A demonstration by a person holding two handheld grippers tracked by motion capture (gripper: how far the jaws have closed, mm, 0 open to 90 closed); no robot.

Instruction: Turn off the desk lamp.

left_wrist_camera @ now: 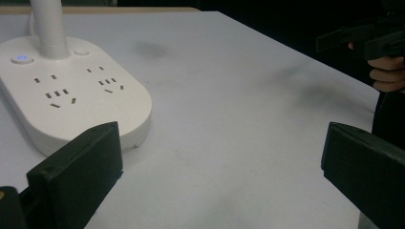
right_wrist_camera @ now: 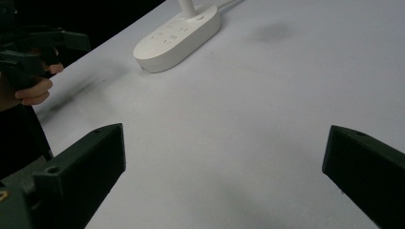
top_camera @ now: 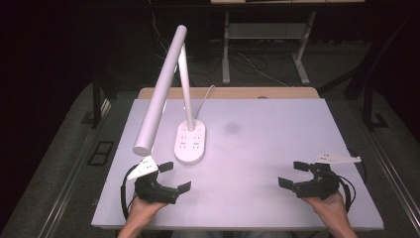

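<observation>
A white desk lamp stands on the table's left half, its oval base (top_camera: 190, 143) dotted with power sockets and its long head (top_camera: 159, 89) slanting toward the near left. In the left gripper view the base (left_wrist_camera: 71, 95) lies just beyond the left jaw, a small blue light on it. My left gripper (top_camera: 176, 177) rests near the front edge, just in front of the base, open and empty (left_wrist_camera: 222, 167). My right gripper (top_camera: 291, 173) sits at the front right, open with bare table between its jaws (right_wrist_camera: 224, 162). The base (right_wrist_camera: 179, 36) shows far off in the right gripper view.
The white table top (top_camera: 257, 144) has a faint dark smudge (top_camera: 231, 128) near its middle. The lamp's cord (top_camera: 205, 96) runs off the back edge. Behind the table stand a desk frame's legs (top_camera: 226, 49) on a dark floor. Each hand shows in the other gripper's view.
</observation>
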